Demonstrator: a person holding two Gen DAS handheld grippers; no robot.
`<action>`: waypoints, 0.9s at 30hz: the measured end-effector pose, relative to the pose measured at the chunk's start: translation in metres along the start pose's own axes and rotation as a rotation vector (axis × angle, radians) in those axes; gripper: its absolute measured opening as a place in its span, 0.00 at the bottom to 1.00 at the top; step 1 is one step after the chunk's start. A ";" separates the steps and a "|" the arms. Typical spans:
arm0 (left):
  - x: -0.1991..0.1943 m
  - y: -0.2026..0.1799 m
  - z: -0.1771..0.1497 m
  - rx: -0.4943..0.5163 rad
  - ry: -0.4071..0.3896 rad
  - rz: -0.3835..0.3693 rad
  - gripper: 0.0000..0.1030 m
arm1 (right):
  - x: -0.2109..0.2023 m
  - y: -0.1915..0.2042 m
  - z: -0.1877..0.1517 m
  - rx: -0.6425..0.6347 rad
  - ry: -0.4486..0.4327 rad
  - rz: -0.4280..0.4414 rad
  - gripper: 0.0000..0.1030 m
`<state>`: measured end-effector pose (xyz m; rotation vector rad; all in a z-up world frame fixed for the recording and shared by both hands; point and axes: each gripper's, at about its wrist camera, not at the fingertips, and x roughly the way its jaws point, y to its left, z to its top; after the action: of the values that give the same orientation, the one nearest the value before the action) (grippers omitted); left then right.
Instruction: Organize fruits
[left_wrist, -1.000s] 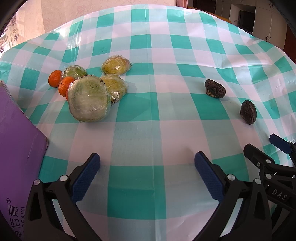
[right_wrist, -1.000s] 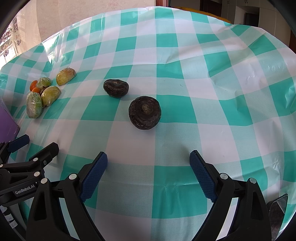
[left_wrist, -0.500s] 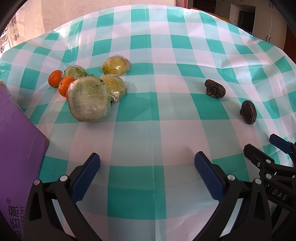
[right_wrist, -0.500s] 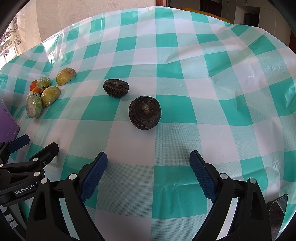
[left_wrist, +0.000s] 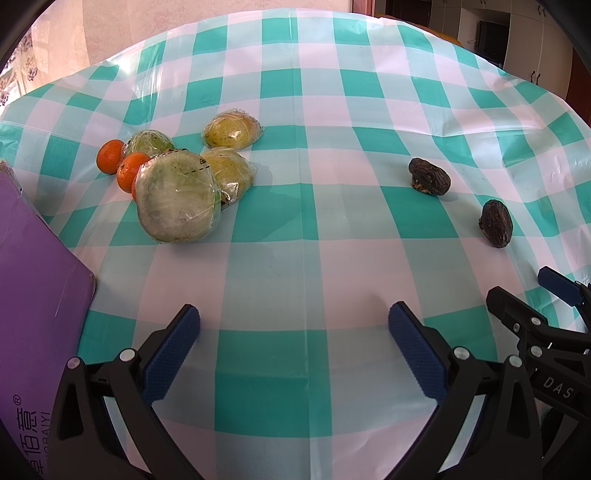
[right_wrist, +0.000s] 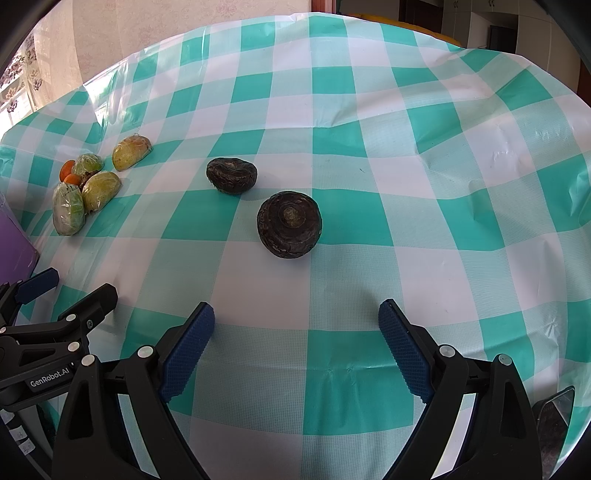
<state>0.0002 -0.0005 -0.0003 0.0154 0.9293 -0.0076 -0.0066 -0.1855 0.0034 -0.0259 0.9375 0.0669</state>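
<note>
Several plastic-wrapped green and yellow fruits (left_wrist: 177, 201) lie clustered with two small oranges (left_wrist: 127, 173) at the left of the checked tablecloth; the cluster also shows far left in the right wrist view (right_wrist: 86, 190). Two dark wrinkled fruits lie to the right: a far one (left_wrist: 429, 176) (right_wrist: 231, 174) and a near one (left_wrist: 496, 222) (right_wrist: 289, 224). My left gripper (left_wrist: 293, 328) is open and empty, low over the cloth. My right gripper (right_wrist: 296, 326) is open and empty, just short of the near dark fruit.
A purple box (left_wrist: 33, 291) with white lettering stands at the left edge, next to the wrapped fruits. The checked tablecloth (left_wrist: 295, 240) covers the whole table. Each gripper appears at the edge of the other's view (left_wrist: 546, 325) (right_wrist: 48, 310).
</note>
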 end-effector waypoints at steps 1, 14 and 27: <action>0.000 0.000 0.000 0.000 0.000 0.000 0.99 | 0.000 0.000 0.000 0.000 0.001 -0.001 0.85; 0.000 0.000 0.000 0.000 0.000 0.000 0.99 | 0.000 0.000 0.001 -0.001 0.001 -0.001 0.85; -0.002 0.002 -0.003 -0.006 0.005 0.004 0.99 | 0.000 0.000 0.001 0.003 0.001 -0.003 0.85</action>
<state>-0.0033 0.0014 -0.0005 0.0119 0.9347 -0.0014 -0.0061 -0.1853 0.0037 -0.0245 0.9382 0.0626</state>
